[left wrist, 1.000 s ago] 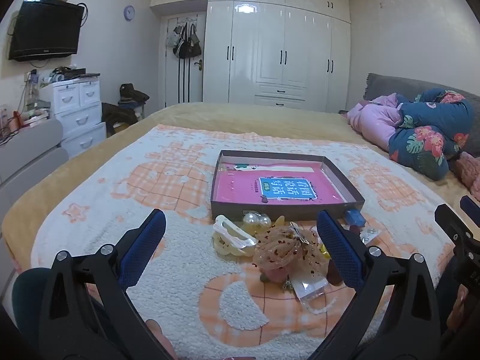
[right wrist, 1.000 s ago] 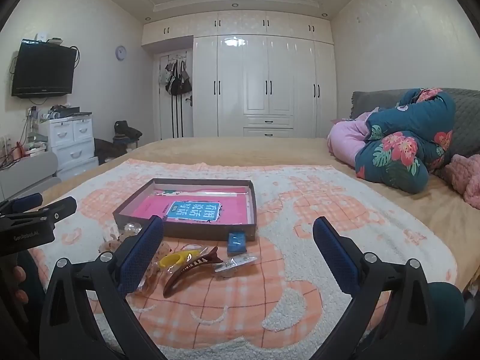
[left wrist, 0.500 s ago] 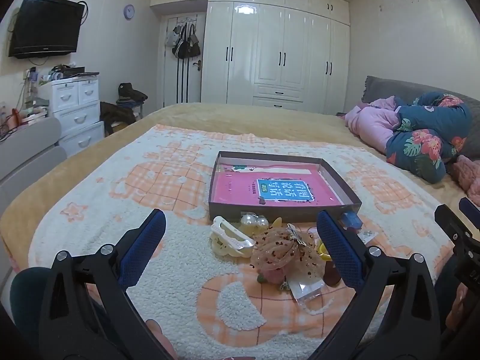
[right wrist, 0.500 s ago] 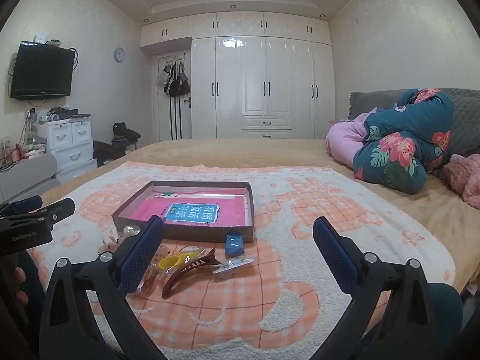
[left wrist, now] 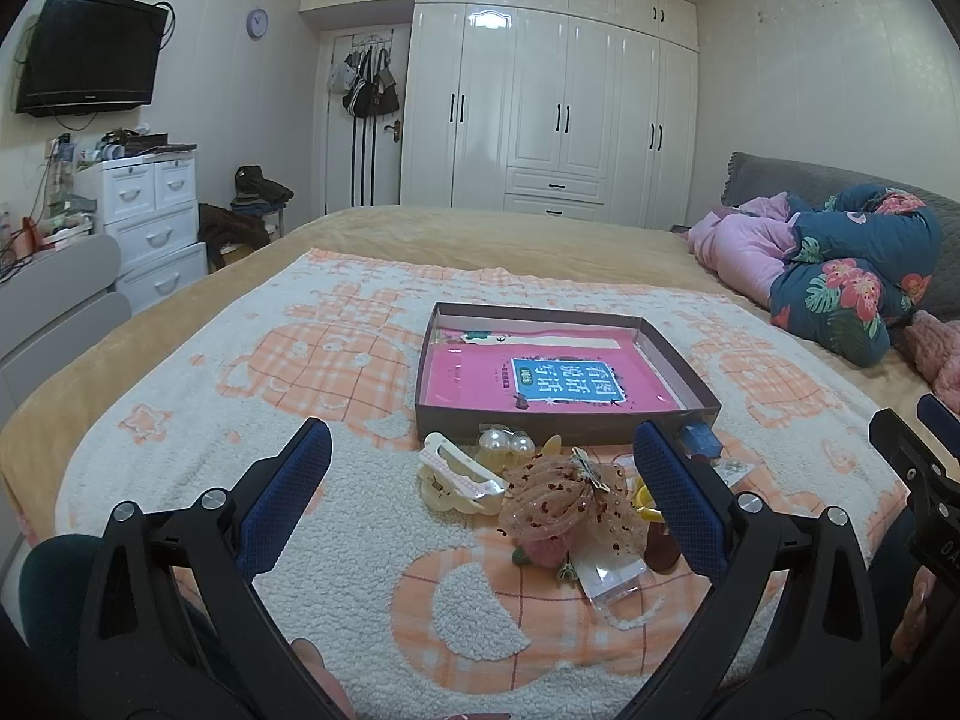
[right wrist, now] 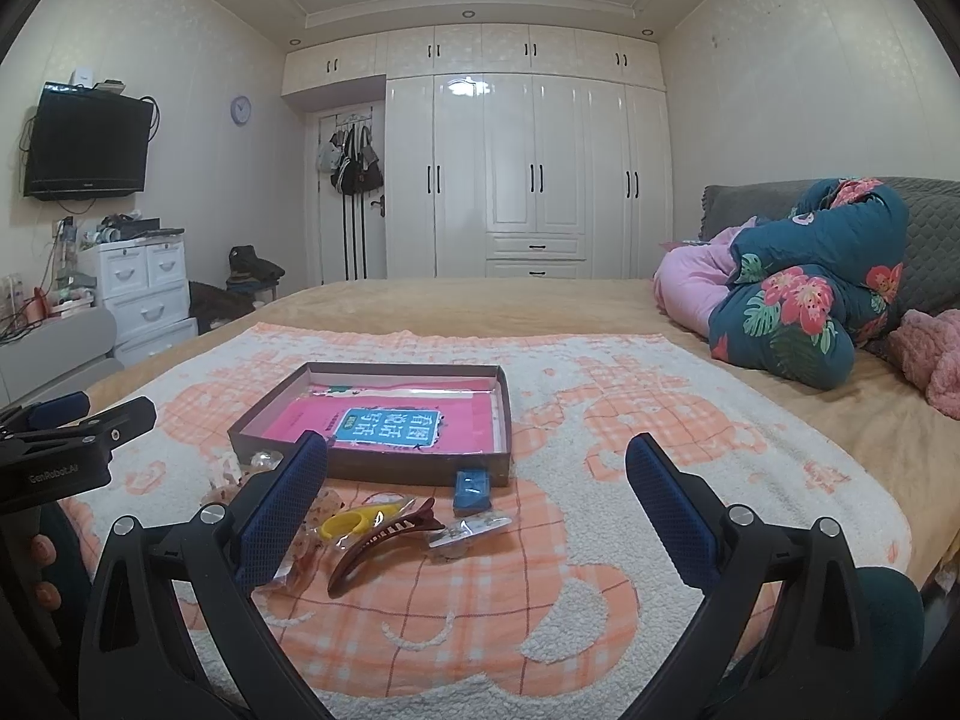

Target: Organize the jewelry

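A shallow brown box [left wrist: 564, 420] with a pink book inside lies on the blanket; it also shows in the right wrist view [right wrist: 372, 471]. In front of it lies a pile of hair accessories: a white claw clip [left wrist: 456, 474], pearl beads [left wrist: 507, 444], a sequined peach bow [left wrist: 564, 504], a clear packet [left wrist: 609, 579]. The right wrist view shows a brown hair clip [right wrist: 384, 543], a yellow clip [right wrist: 354, 522], a blue box [right wrist: 473, 487] and a small clear packet [right wrist: 471, 531]. My left gripper [left wrist: 480, 480] is open above the pile. My right gripper [right wrist: 477, 498] is open, empty.
A white and orange checked blanket [right wrist: 600, 570] covers the bed. Folded floral and pink quilts [right wrist: 792, 300] lie at the right by the headboard. White drawers [left wrist: 144, 216] and a wall TV [left wrist: 90, 54] stand at the left. Wardrobes [right wrist: 528, 174] line the far wall.
Both grippers have risen slightly and drawn back a little; the box and the pile sit lower and nearer in view. Nothing has been picked up.
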